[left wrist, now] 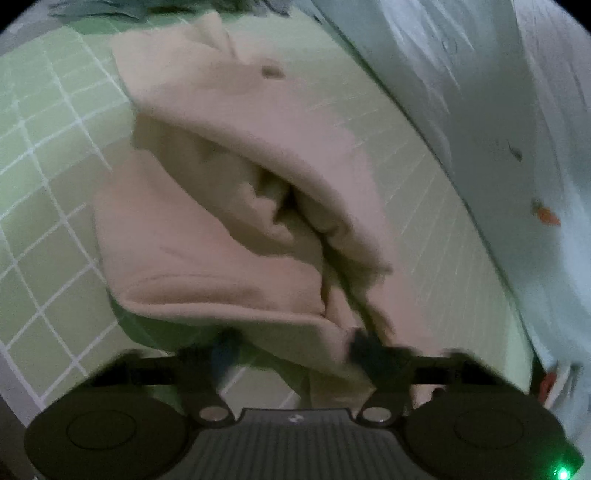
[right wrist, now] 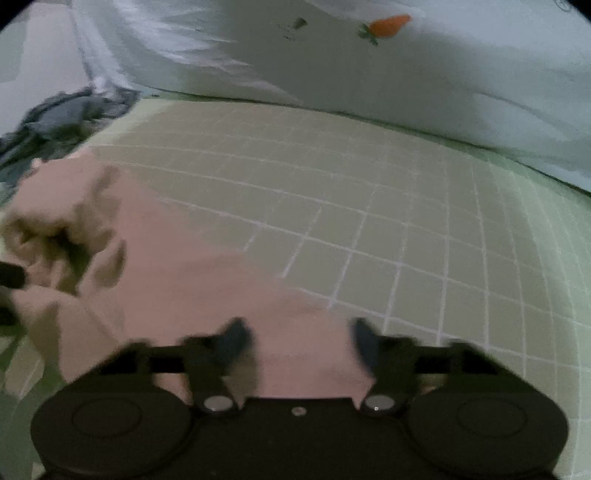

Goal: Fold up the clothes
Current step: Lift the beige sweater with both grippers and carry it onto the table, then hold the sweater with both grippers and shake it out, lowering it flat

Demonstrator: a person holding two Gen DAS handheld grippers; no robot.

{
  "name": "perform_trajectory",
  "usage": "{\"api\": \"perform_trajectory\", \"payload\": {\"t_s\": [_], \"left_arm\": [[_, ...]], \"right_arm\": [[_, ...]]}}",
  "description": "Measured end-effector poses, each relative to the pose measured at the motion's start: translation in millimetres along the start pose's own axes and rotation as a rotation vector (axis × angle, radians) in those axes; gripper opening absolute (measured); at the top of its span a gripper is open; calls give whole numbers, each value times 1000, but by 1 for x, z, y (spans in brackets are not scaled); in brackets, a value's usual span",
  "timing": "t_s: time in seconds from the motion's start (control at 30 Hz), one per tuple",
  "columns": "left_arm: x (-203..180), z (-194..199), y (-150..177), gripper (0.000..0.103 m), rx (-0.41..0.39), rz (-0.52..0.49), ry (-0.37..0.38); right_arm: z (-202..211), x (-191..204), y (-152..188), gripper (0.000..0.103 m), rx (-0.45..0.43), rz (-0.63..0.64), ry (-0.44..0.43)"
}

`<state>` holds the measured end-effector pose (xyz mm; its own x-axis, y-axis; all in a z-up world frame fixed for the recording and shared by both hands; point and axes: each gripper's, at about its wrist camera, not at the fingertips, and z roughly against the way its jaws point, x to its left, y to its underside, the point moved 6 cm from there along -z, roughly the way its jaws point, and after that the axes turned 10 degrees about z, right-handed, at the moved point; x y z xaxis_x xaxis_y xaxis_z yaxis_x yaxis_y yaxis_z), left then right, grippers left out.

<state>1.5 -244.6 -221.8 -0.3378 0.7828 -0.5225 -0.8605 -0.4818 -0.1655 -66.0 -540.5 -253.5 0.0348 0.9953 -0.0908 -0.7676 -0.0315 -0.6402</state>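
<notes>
Lying folded on the green grid mat [left wrist: 55, 155], the pink garment [left wrist: 207, 236] shows no readable writing; both grippers' jaws are spread.

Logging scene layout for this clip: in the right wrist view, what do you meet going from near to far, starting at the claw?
Right claw, open, over the pink garment → green grid mat → pale sheet with a carrot print at the back.

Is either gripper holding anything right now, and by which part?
The right gripper is open over the pink garment, gripping nothing. The left gripper is blurred against the garment's near edge; a hold cannot be told.
</notes>
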Motion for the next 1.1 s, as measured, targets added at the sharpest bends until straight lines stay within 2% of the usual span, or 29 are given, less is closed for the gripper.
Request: {"api": "perform_trajectory", "payload": {"t_s": [0.03,0.07,0.13,0.27,0.37,0.47,0.5,0.57,0.63,0.7,0.77,0.8,0.83,0.9,0.97,1.0,1.1], "left_arm": [[-1,-3,2,8,14,-8,0],[-2,-5,4,7,27,-17,0],[-6,-7,9,6,31,-38,-8],[-19,1,22,5,30,-162,-34],[-24,11,34,5,13,-274,-86],[-13,26,35,5,-54,-335,-185],[-9,31,32,5,-87,-350,-214],[-4,41,24,5,-147,-374,-257],[-2,48,15,5,-182,-375,-265],[-1,50,15,6,-181,-360,-253],[-6,49,17,8,-181,-377,-241],[-8,48,17,13,-184,-390,-235],[-7,49,19,18,-176,-407,-226],[-6,48,21,39,-155,-438,-206],[-8,44,21,48,-133,-460,-189],[-9,40,21,52,-121,-470,-185],[-7,33,22,52,-92,-462,-171]], "right_arm": [[4,1,3,7,-10,18,-15],[8,0,7,6,-12,41,-15],[17,-11,16,5,-8,53,46],[36,-36,34,5,1,71,176],[59,-83,59,5,42,21,370],[82,-136,92,5,131,-35,570],[90,-152,104,5,164,-64,622],[103,-176,123,5,223,-118,672],[114,-184,131,6,209,-207,638],[122,-182,133,8,185,-267,611],[127,-170,126,25,143,-288,583],[127,-165,120,42,108,-293,564],[128,-159,113,53,74,-300,542],[124,-143,98,66,14,-320,473],[116,-123,86,77,-32,-323,377],[109,-114,79,79,-45,-314,322],[82,-91,63,82,-40,-266,206]]}}
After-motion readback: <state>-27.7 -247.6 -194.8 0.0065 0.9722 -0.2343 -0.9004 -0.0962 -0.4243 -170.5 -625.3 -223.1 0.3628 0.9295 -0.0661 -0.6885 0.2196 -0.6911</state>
